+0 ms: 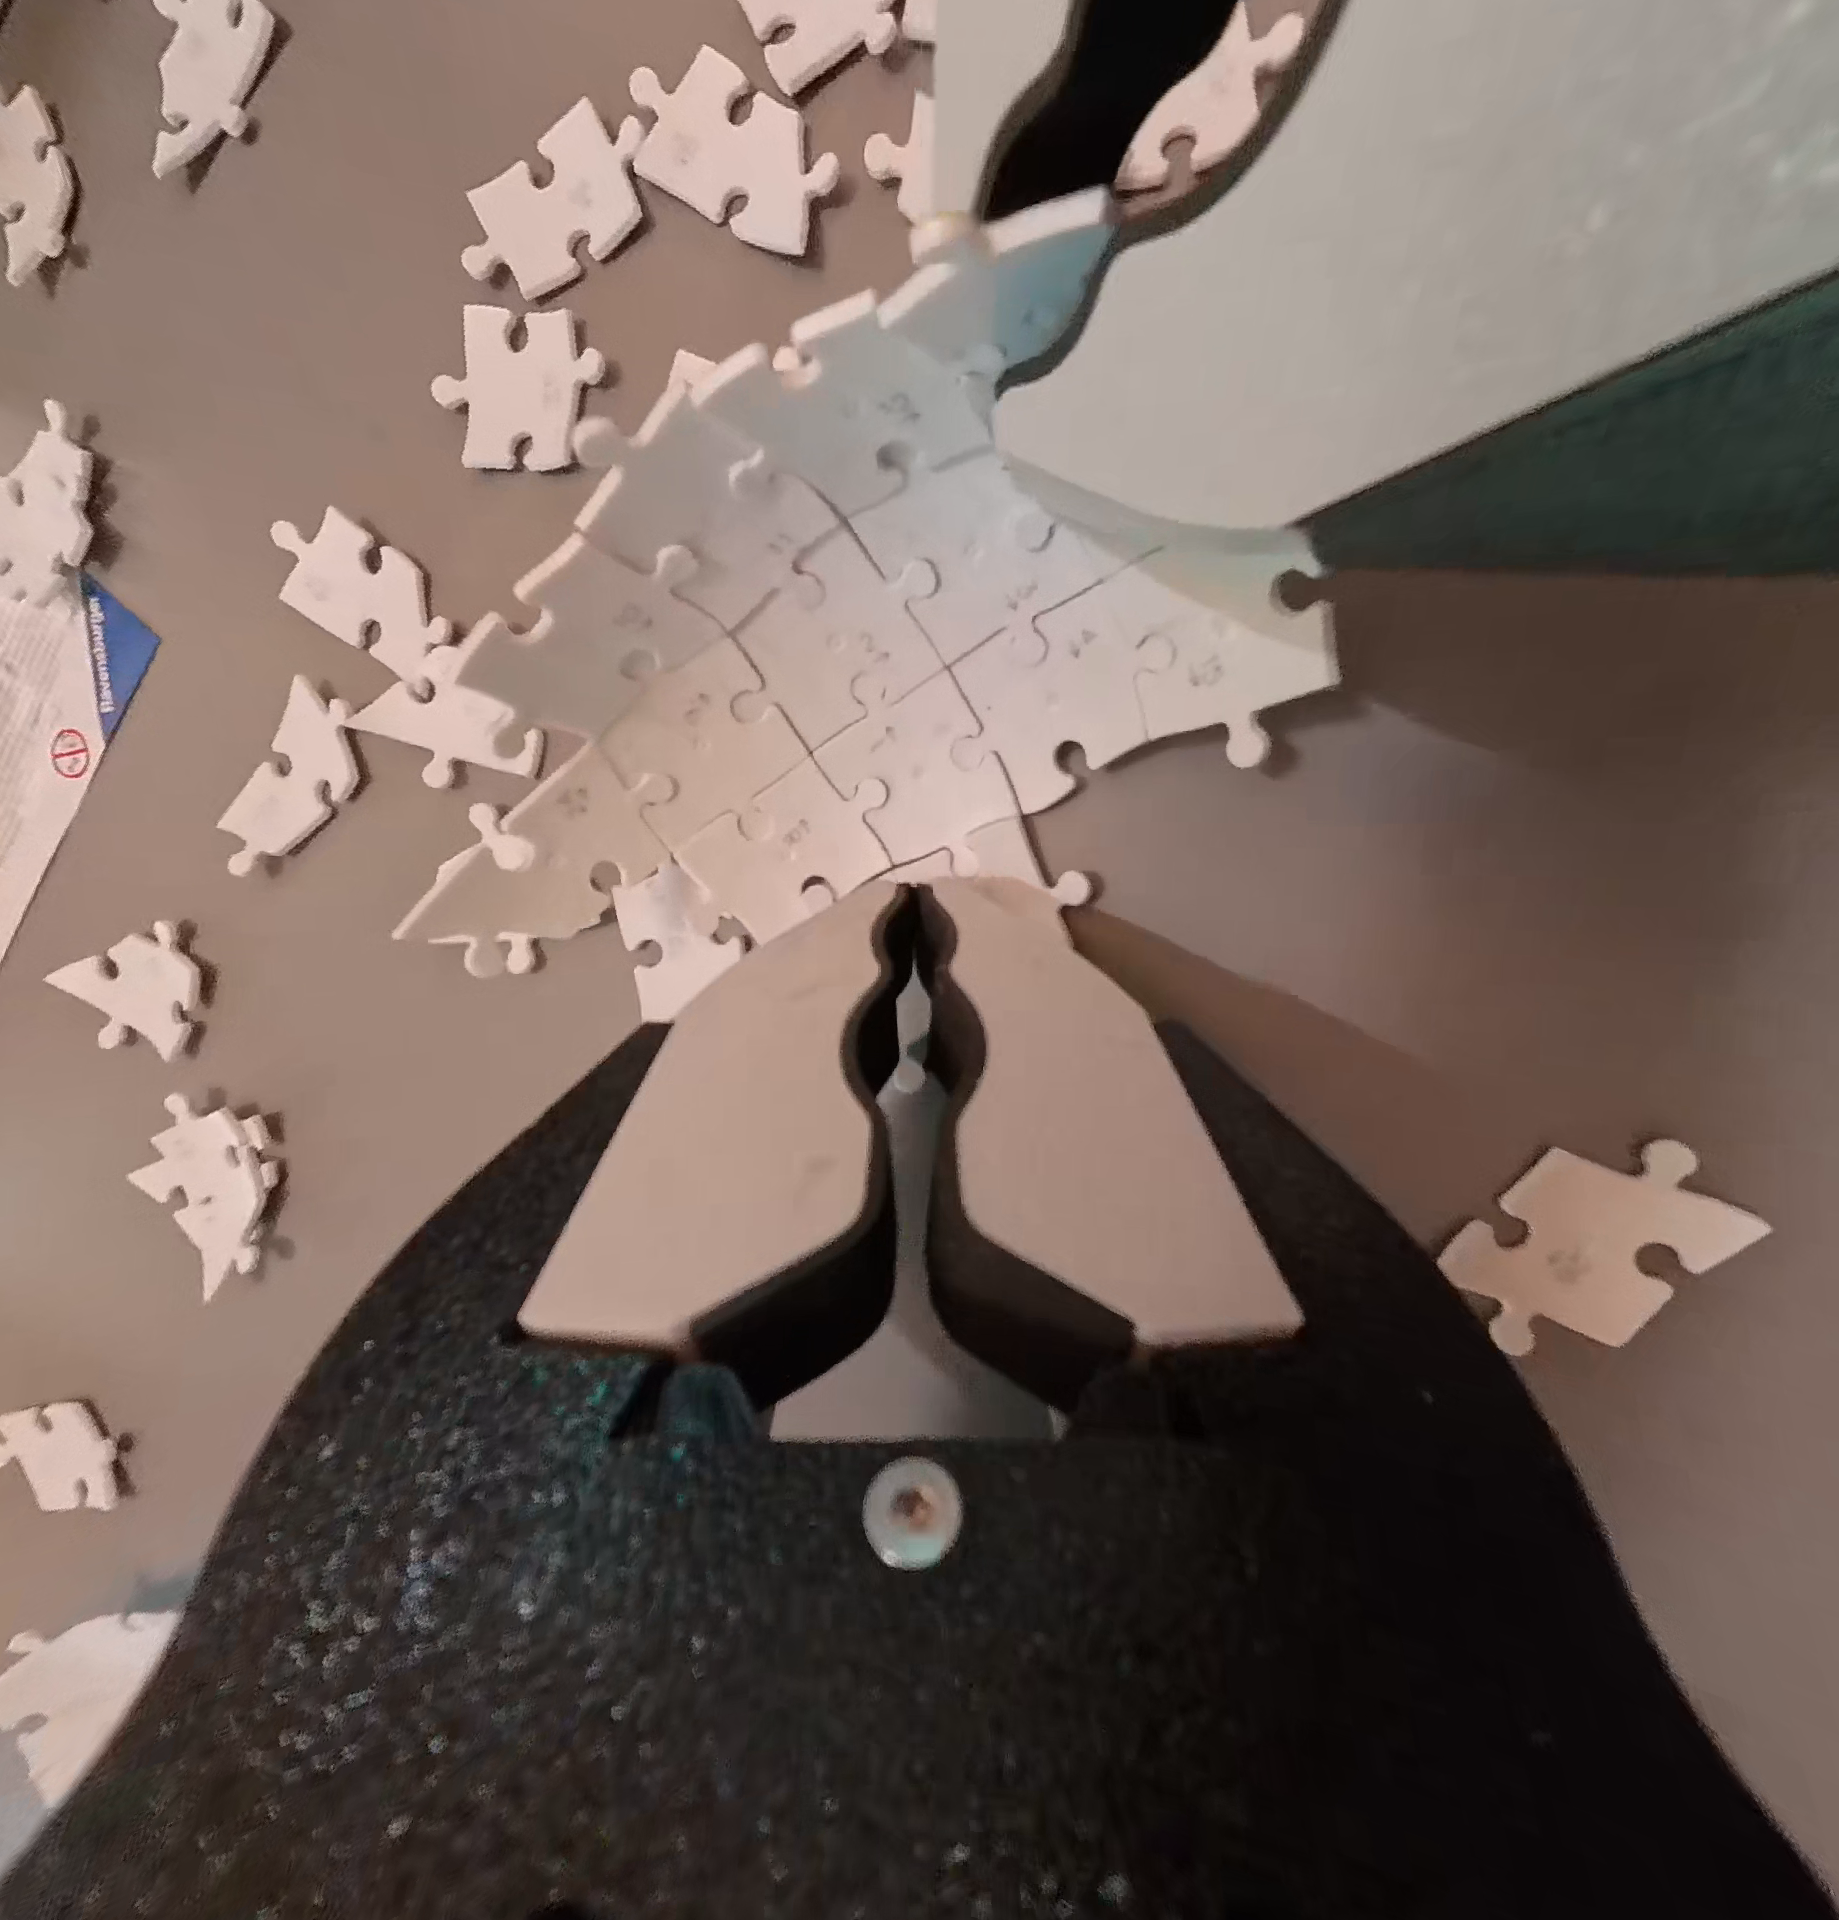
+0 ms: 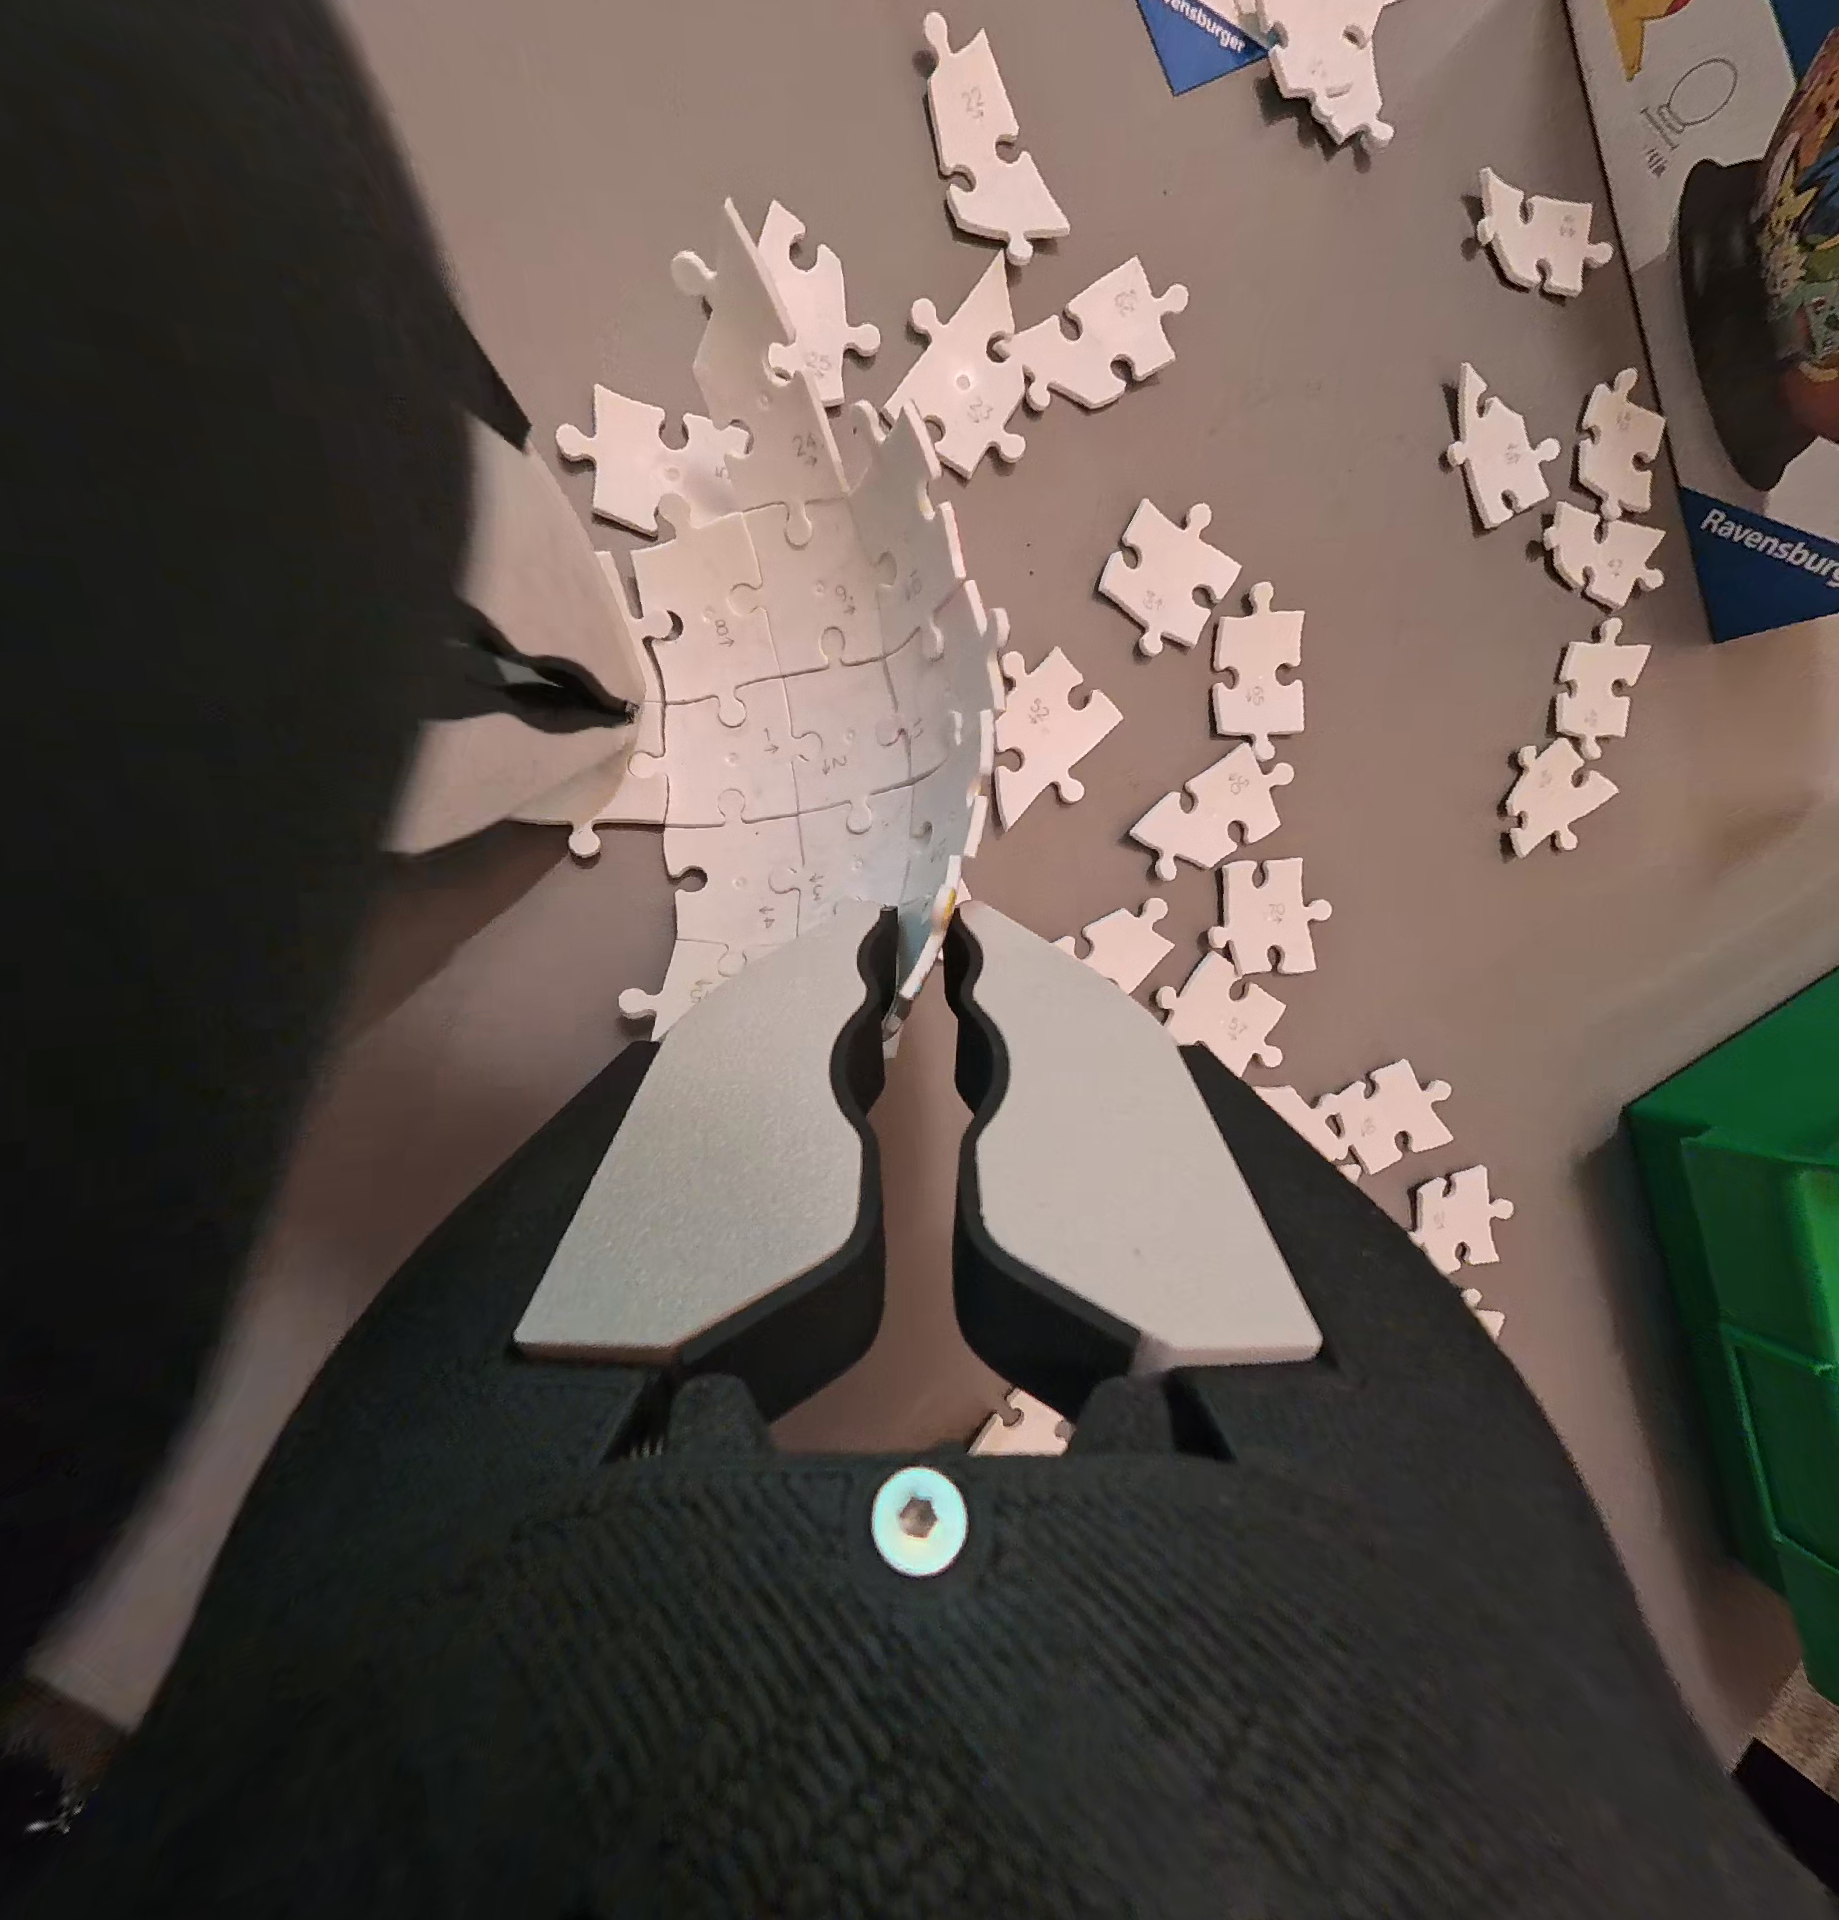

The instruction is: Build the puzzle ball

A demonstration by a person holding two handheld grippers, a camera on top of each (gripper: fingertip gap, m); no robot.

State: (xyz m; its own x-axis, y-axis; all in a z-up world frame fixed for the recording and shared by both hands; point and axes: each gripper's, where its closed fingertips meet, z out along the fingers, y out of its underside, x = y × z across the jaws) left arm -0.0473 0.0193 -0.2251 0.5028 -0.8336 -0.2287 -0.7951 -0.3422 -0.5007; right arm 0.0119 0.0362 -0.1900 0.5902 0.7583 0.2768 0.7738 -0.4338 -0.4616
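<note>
Grip comes first: the left hand-held gripper (image 1: 917, 896) pinches one edge of the curved shell (image 1: 873, 665) of joined white pieces, and the right hand-held gripper (image 2: 920, 925) is clamped on the far edge. The shell hangs between them, just above the grey worktop (image 1: 1517, 831). I think both should hold softly and level, so the joints do not pop. Loose pieces (image 2: 1169, 577) lie scattered around, and a green box (image 2: 1788, 1299) sits to the right.
</note>
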